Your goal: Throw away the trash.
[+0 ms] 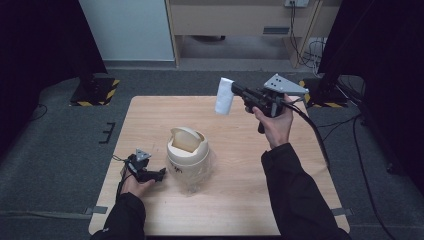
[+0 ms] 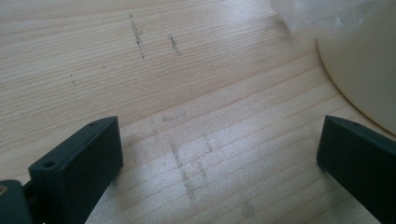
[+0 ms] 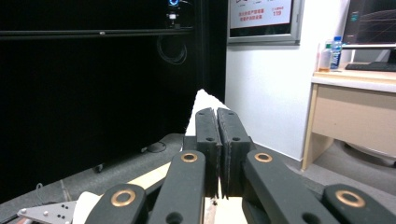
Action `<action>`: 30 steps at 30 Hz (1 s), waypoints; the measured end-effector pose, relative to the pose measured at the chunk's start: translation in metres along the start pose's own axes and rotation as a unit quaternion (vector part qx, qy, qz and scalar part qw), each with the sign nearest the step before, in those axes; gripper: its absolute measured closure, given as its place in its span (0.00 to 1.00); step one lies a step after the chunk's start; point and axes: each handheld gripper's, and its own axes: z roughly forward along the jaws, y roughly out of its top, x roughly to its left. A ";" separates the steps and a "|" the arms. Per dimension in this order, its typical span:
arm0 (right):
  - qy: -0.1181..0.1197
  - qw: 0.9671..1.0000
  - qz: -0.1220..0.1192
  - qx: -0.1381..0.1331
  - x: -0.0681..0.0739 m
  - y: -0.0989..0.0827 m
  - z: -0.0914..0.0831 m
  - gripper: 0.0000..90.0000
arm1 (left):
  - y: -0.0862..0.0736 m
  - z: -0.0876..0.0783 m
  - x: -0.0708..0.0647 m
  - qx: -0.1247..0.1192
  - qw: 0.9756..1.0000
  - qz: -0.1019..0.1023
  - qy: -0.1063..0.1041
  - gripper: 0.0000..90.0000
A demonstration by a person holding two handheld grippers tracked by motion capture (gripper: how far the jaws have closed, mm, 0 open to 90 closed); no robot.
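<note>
A cream bin with a swing lid stands on the wooden table, left of centre. My right gripper is held up over the table's far side, shut on a white folded sheet that hangs from its tips. In the right gripper view the jaws are pressed together and the white sheet pokes out past them. My left gripper rests on the table just left of the bin, open. In the left gripper view its jaws stand wide apart over bare wood, with the bin's wall at the right.
A clear plastic liner shows at the bin's base. Beyond the table are a wooden desk, cables and two stand bases with hazard stripes. Black curtains hang on both sides.
</note>
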 end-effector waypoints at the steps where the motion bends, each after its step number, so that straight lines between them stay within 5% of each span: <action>1: 0.003 1.000 0.002 -0.001 0.001 -0.002 0.003 0.98 | 0.000 0.000 0.000 0.000 1.000 0.000 0.000 0.00; 24: 0.037 0.999 0.005 0.021 0.031 -0.032 0.043 0.98 | 0.000 0.000 0.000 0.000 1.000 -0.001 0.001 0.00; 30: 0.030 0.999 0.001 0.034 0.034 -0.042 0.048 0.98 | 0.000 0.000 -0.001 0.000 1.000 -0.001 0.001 0.00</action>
